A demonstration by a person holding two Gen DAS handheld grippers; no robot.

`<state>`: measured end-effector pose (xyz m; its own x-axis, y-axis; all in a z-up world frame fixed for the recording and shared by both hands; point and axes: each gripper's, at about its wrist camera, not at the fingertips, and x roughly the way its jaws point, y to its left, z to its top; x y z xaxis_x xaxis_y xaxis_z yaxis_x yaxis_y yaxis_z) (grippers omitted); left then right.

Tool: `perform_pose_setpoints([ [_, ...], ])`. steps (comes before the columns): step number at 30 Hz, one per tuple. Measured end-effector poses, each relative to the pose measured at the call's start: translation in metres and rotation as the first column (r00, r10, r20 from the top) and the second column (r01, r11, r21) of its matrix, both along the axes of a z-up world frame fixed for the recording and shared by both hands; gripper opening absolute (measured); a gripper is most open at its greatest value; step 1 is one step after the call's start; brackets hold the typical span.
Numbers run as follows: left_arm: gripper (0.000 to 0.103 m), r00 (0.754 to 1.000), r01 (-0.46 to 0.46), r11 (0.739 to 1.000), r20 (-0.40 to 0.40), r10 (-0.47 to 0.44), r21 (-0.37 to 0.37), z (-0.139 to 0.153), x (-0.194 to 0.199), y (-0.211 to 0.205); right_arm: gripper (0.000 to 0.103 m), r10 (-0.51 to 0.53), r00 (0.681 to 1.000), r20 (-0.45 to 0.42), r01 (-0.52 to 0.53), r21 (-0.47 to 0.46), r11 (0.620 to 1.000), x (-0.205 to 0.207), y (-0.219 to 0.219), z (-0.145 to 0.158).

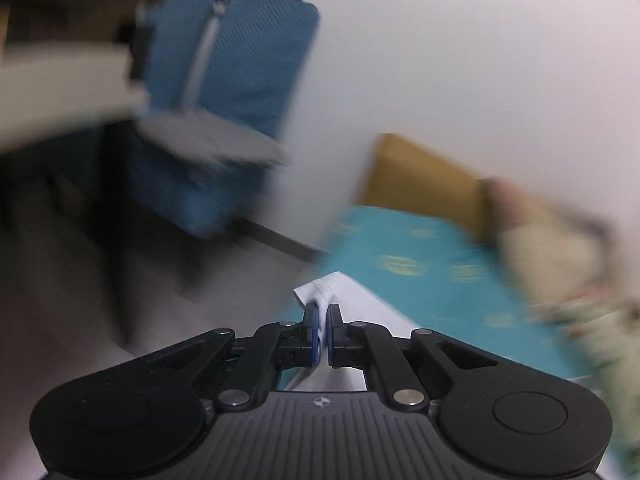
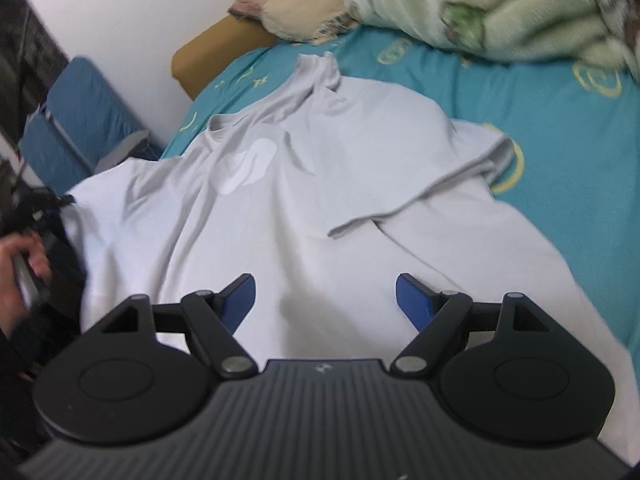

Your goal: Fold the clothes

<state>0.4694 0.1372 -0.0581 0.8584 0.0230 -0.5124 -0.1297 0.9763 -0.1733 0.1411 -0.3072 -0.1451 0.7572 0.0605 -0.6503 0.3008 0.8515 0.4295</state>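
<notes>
A pale grey T-shirt [image 2: 280, 208] lies spread on the teal bed sheet [image 2: 560, 128], its right sleeve [image 2: 440, 160] folded over the chest. My left gripper [image 1: 322, 312] is shut on a hemmed edge of the T-shirt [image 1: 320, 292] and holds it lifted above the sheet [image 1: 400, 264]. In the right wrist view the left gripper [image 2: 60, 204] shows at the shirt's left edge, with a hand [image 2: 24, 264] behind it. My right gripper [image 2: 325, 292] hovers open over the shirt's lower body, nothing between its blue pads [image 2: 412, 300].
A crumpled green blanket [image 2: 500, 12] and a beige cloth [image 2: 288, 4] lie at the head of the bed. A tan headboard [image 2: 216, 52] meets the white wall. A blue folded chair [image 1: 224, 92] stands beside the bed on the grey floor [image 1: 120, 280].
</notes>
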Motion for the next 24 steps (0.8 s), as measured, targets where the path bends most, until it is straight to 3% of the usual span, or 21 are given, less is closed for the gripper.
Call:
perform_pose_setpoints([
  [2, 0.005, 0.996, -0.047, 0.997, -0.070, 0.050, 0.054, -0.005, 0.024, 0.016, 0.079, 0.007, 1.000, 0.010, -0.007, -0.040, 0.999, 0.004, 0.005, 0.003],
  [5, 0.008, 0.980, -0.039, 0.995, -0.189, 0.057, 0.094, -0.023, 0.045, 0.025, 0.079, 0.010, 1.000, 0.021, -0.008, -0.070, 0.998, 0.010, 0.007, 0.006],
  [7, 0.014, 0.979, -0.015, 0.997, -0.202, 0.030, 0.076, -0.028, 0.042, 0.024, 0.079, 0.013, 1.000, 0.021, -0.011, -0.090, 0.996, 0.016, 0.010, 0.008],
  [11, 0.039, 0.975, 0.062, 0.998, -0.214, -0.058, 0.010, -0.022, 0.013, 0.019, 0.078, 0.045, 0.998, 0.052, -0.037, -0.149, 0.988, 0.020, 0.020, 0.013],
  [12, 0.044, 0.971, 0.079, 0.997, -0.226, -0.077, -0.003, -0.020, 0.001, 0.017, 0.078, 0.053, 0.997, 0.058, -0.043, -0.158, 0.987, 0.020, 0.021, 0.015],
  [13, 0.054, 0.966, 0.092, 0.996, -0.241, -0.092, -0.010, -0.018, -0.015, 0.014, 0.078, 0.062, 0.996, 0.065, -0.050, -0.166, 0.985, 0.020, 0.023, 0.016],
  [14, 0.057, 0.961, 0.103, 0.995, -0.255, -0.104, -0.015, -0.016, -0.035, 0.010, 0.078, 0.069, 0.995, 0.072, -0.056, -0.173, 0.983, 0.019, 0.024, 0.018],
  [17, 0.057, 0.936, 0.156, 0.982, -0.301, -0.181, -0.105, -0.017, -0.109, 0.006, 0.078, 0.079, 0.992, 0.100, -0.062, -0.166, 0.984, 0.010, 0.025, 0.024],
  [20, 0.058, 0.903, 0.152, 0.973, -0.375, -0.208, -0.174, -0.016, -0.184, 0.010, 0.078, 0.085, 0.990, 0.116, -0.066, -0.158, 0.985, 0.001, 0.025, 0.029],
  [24, 0.056, 0.841, 0.136, 0.962, -0.486, -0.239, -0.238, -0.020, -0.274, 0.013, 0.078, 0.098, 0.986, 0.132, -0.082, -0.118, 0.990, -0.015, 0.025, 0.035],
])
